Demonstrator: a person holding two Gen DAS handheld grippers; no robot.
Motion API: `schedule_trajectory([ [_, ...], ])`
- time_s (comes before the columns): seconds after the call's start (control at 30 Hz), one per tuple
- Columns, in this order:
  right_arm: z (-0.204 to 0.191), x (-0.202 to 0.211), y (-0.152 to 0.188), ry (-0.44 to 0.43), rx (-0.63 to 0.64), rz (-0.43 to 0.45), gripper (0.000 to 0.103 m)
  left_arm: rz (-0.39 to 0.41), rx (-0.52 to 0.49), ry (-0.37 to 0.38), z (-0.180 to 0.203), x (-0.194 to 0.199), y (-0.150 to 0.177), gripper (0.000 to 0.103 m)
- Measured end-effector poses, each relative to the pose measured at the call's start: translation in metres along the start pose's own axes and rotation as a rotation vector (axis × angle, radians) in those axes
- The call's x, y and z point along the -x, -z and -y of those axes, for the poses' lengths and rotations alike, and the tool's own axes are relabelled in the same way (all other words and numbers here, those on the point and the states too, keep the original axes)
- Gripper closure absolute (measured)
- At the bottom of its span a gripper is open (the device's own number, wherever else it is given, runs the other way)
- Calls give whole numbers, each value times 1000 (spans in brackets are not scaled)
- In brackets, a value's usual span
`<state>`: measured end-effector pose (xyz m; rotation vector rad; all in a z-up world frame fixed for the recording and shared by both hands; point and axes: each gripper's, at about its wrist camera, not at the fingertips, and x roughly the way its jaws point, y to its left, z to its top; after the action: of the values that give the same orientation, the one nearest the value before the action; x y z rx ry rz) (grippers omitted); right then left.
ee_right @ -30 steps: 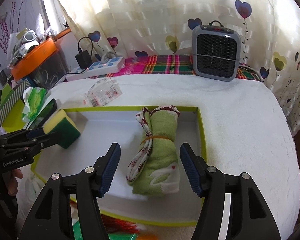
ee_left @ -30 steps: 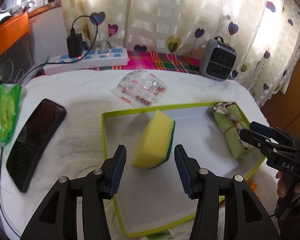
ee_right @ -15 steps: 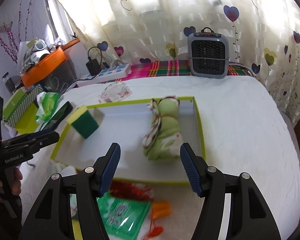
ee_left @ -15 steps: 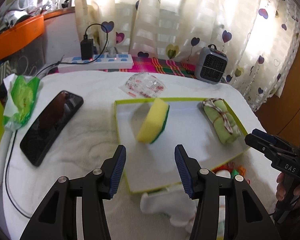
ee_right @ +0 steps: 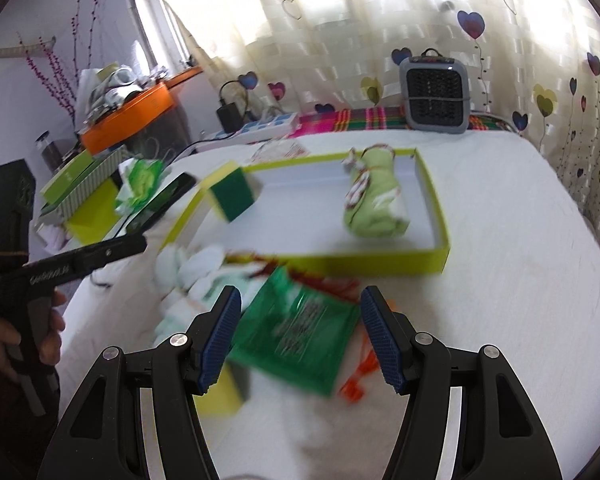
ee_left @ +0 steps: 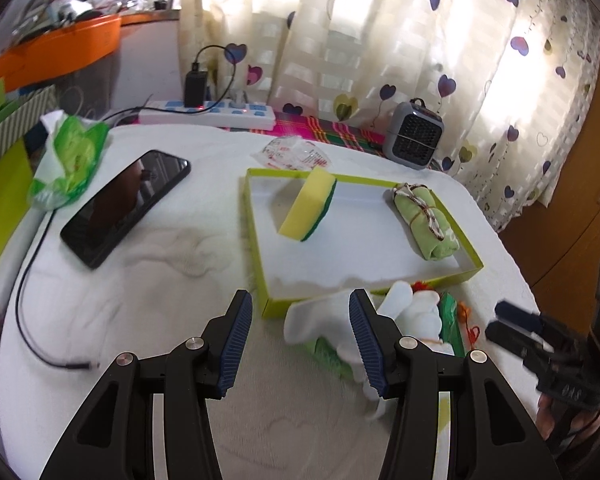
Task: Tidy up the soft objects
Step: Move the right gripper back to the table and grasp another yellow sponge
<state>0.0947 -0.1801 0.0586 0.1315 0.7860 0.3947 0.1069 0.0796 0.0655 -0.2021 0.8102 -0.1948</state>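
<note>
Left tongs: mine, jaws spread wide, holding nothing, hanging above the white-towelled surface just short of the tray's near left corner. Right tongs: mine, jaws likewise apart and empty, poised over a green packet. Lime-edged tray: shallow, white inside, resting on the surface. Contents, item one: yellow-and-green sponge, standing on edge and tilted, in the tray's far left part. Item two: rolled green towel, tied with cord, lying along the tray's right side, well apart from the sponge. Outside the tray, against its near wall: white soft pieces, possibly socks, though the view is blurred; beside them the green packet and orange-red string. Left of the tray: black phone, face up, and a crumpled green-and-white wrapper. Behind the tray: clear printed packet, small grey heater, white power strip with a black charger plugged in. Black cable trailing across the surface's left side.
</note>
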Motion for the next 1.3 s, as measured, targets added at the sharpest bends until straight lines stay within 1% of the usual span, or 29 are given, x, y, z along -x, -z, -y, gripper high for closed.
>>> schedule_trajectory([
  [0.17, -17, 8, 22, -46, 13, -9, 39, 7, 23, 7, -5, 10, 14, 54],
  [0.23, -24, 11, 28, -56, 27, -3, 33, 3, 27, 7, -7, 10, 17, 54],
  [0.33, -34, 11, 35, -87, 46, -3, 31, -8, 35, 9, -7, 11, 24, 54],
  [0.53, -56, -4, 45, -86, 80, -37, 31, -24, 33, 14, -9, 12, 36, 53],
  [0.67, -71, -11, 50, -43, 138, -40, 31, -35, 39, 21, -11, 12, 43, 53],
  [0.77, -78, -16, 52, -25, 159, -49, 31, -43, 41, 26, -13, 12, 47, 53],
  [0.97, -86, -30, 56, 51, 201, -69, 31, -62, 46, 30, -15, 9, 52, 53],
  [1.07, -84, -30, 56, 54, 192, -81, 31, -68, 48, 33, -16, 7, 53, 53],
  [1.2, -73, -29, 57, 52, 139, -90, 31, -74, 43, 51, -13, 4, 52, 53],
  [1.27, -68, -27, 57, 52, 117, -80, 34, -79, 42, 60, -10, 2, 51, 54],
  [1.3, -68, -25, 57, 45, 111, -74, 40, -79, 41, 68, -8, 1, 51, 53],
])
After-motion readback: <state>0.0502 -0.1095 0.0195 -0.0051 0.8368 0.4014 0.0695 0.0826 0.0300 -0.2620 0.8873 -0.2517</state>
